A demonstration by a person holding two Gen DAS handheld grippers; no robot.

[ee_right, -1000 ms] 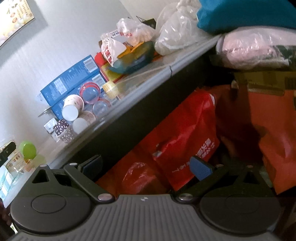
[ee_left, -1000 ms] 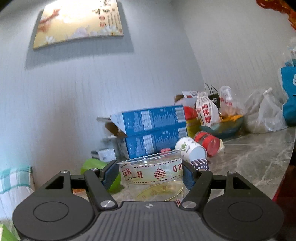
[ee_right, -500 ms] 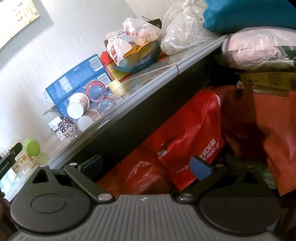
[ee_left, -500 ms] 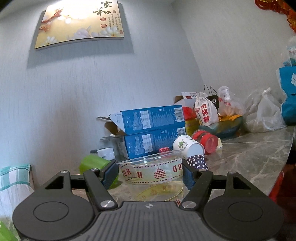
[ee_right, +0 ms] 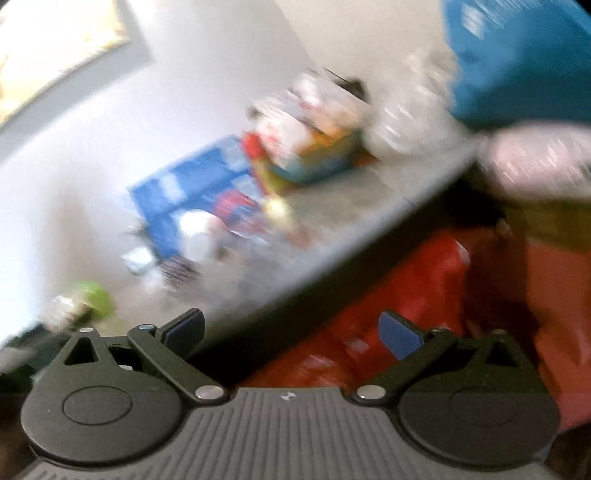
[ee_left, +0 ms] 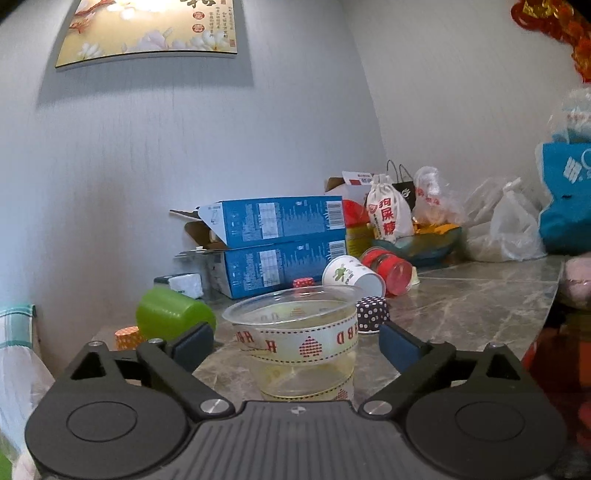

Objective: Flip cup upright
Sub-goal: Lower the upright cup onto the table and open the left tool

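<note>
1. cup (ee_left: pixel 295 343), clear plastic, ribbon-banded: stands rim-up on the marble counter (ee_left: pixel 472 314), between the pads of the left gripper (ee_left: pixel 297 341). jaws spread wide, a gap showing on each side of the cup; nothing gripped.
2. judgement on the step: this cup looks righted and let go. to finish well, draw the left gripper straight back and level so neither pad clips the thin rim; a light cup like this would tip or skid at a touch.
3. judgement on what remains: a green cup (ee_left: pixel 173 317) lies on its side just left of the clear one, and a white paper cup (ee_left: pixel 351 275) lies tipped further back; each would want a grip across the wall near the mouth, then a slow roll to vertical.
4. surface, left to right: checked cloth (ee_left: pixel 14 325) at the edge, small orange cupcake liner (ee_left: pixel 127 336), green cup, clear cup, polka-dot liner (ee_left: pixel 372 314), red-lidded jar (ee_left: pixel 388 266) on its side, bare grey marble beyond.
5. back row, left to right: two blue boxes (ee_left: pixel 273 243) stacked, white drawstring pouch (ee_left: pixel 389 218), teal bowl (ee_left: pixel 424 245), plastic bags (ee_left: pixel 506 229), blue bag (ee_left: pixel 565 199).
6. room: pale textured walls meeting in a corner, floral scroll picture (ee_left: pixel 147 29) high on the left wall.
7. right gripper (ee_right: pixel 291 332): held off the counter edge, jaws wide apart and empty; view heavily blurred, red bags (ee_right: pixel 406 295) below.
</note>
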